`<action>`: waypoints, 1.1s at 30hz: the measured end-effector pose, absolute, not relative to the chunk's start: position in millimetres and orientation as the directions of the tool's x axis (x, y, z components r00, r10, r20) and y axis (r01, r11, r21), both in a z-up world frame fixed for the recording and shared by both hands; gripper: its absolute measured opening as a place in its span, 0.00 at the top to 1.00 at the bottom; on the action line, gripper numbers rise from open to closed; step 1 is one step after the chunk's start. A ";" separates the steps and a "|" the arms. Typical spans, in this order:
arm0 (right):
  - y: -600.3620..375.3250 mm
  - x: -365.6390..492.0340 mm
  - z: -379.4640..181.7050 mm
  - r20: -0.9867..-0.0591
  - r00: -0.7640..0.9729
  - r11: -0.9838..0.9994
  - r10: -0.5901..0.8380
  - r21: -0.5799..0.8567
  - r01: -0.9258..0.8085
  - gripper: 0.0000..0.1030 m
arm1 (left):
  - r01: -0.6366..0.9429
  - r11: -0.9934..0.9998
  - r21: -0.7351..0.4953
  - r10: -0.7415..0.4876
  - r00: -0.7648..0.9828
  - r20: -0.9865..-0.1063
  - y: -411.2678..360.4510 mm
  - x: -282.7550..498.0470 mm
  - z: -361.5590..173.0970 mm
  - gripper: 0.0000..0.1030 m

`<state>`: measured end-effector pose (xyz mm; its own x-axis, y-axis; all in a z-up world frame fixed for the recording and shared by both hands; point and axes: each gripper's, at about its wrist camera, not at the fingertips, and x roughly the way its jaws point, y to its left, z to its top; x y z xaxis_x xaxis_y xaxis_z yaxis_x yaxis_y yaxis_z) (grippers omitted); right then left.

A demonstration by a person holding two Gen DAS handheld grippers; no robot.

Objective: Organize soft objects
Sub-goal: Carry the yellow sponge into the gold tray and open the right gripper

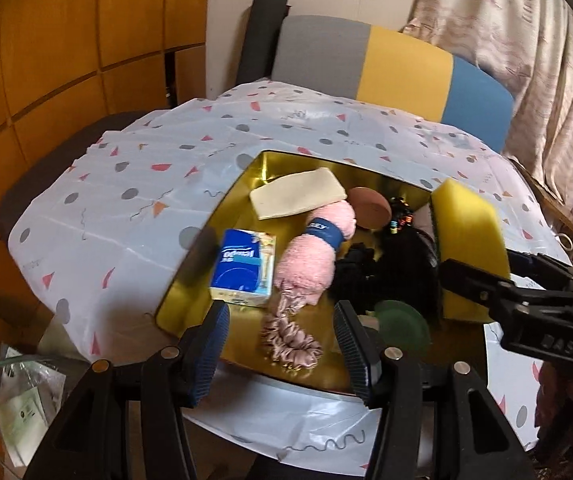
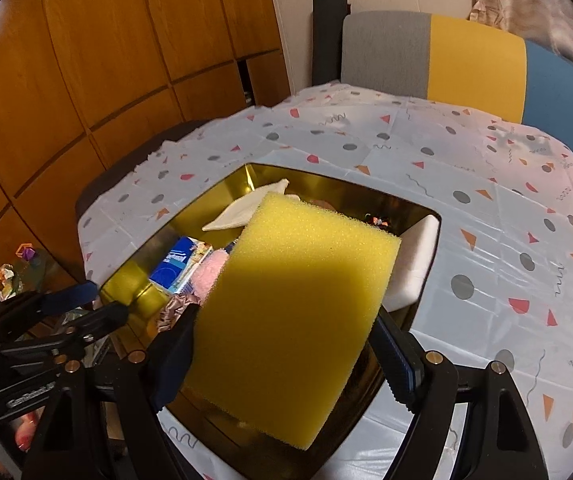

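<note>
The right gripper (image 2: 282, 354) has its pads pressed on the two sides of a yellow sponge (image 2: 294, 304), which fills the centre of the right wrist view and hangs tilted above the gold tray (image 2: 222, 196). The hold is low on the block, so I judge it could pivot or slip out if swung quickly, and foam this soft may spring sideways on release. The left gripper (image 1: 282, 344) stands open and holds nothing, low in the left wrist view, just above a pink scrunchie (image 1: 290, 336) near the tray's lower edge. The tray is crowded: a blue tissue pack (image 1: 242, 268), a pink towel roll (image 1: 314, 256), a cream cloth (image 1: 296, 198), a brown pad (image 1: 370, 208), dark items at centre right. Setting the sponge down could push something over the rim, or the two grippers could knock together, as they sit close. Open room lies on the patterned surface (image 2: 486, 220) to the right of frame; at left the surface edge drops off toward floor clutter.
</note>
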<state>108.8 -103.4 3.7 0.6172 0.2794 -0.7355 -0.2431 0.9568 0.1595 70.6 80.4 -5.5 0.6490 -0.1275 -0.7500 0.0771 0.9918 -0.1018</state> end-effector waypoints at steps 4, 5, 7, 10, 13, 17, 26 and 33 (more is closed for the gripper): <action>-91.7 130.7 -5.3 -0.772 0.578 0.958 0.262 0.137 -0.252 0.20 | 0.054 0.993 -0.105 -0.115 0.648 -0.753 86.4 71.5 -3.8 0.47; -88.3 136.7 -7.7 -0.779 0.570 0.957 0.261 0.134 -0.256 0.20 | 0.053 0.993 -0.107 -0.116 0.649 -0.752 87.6 71.5 -2.7 0.47; -83.1 146.7 -12.3 -0.793 0.550 0.956 0.260 0.132 -0.261 0.20 | 0.046 0.994 -0.103 -0.108 0.656 -0.747 89.2 70.5 -0.4 0.47; -76.4 160.1 -18.6 -0.818 0.528 0.961 0.230 0.103 -0.258 0.20 | 0.030 0.995 -0.094 -0.090 0.669 -0.738 91.7 70.0 1.9 0.47; -71.8 171.5 -20.9 -0.835 0.536 0.967 0.123 -0.021 -0.255 0.18 | 0.022 0.996 -0.083 -0.076 0.671 -0.738 92.0 70.2 1.7 0.47; -61.7 176.0 -28.6 -0.859 0.506 0.919 0.080 -0.132 -0.370 0.17 | 0.030 0.997 -0.071 -0.073 0.661 -0.747 89.0 70.8 -1.8 0.47; -110.3 143.4 -0.8 -0.775 0.579 0.964 0.252 0.146 -0.224 0.02 | 0.016 0.997 -0.074 -0.066 0.644 -0.762 88.9 72.4 -8.3 0.47; -122.4 108.9 9.0 -0.721 0.650 0.969 0.239 0.226 -0.105 0.02 | 0.009 0.999 -0.051 -0.044 0.650 -0.759 83.6 70.1 -9.0 0.47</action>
<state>108.9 -122.4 9.0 0.6503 0.2385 -0.7212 -0.1048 0.9685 0.2258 70.1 83.6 -9.0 0.6498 -0.0443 -0.7588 0.0088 0.9987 -0.0508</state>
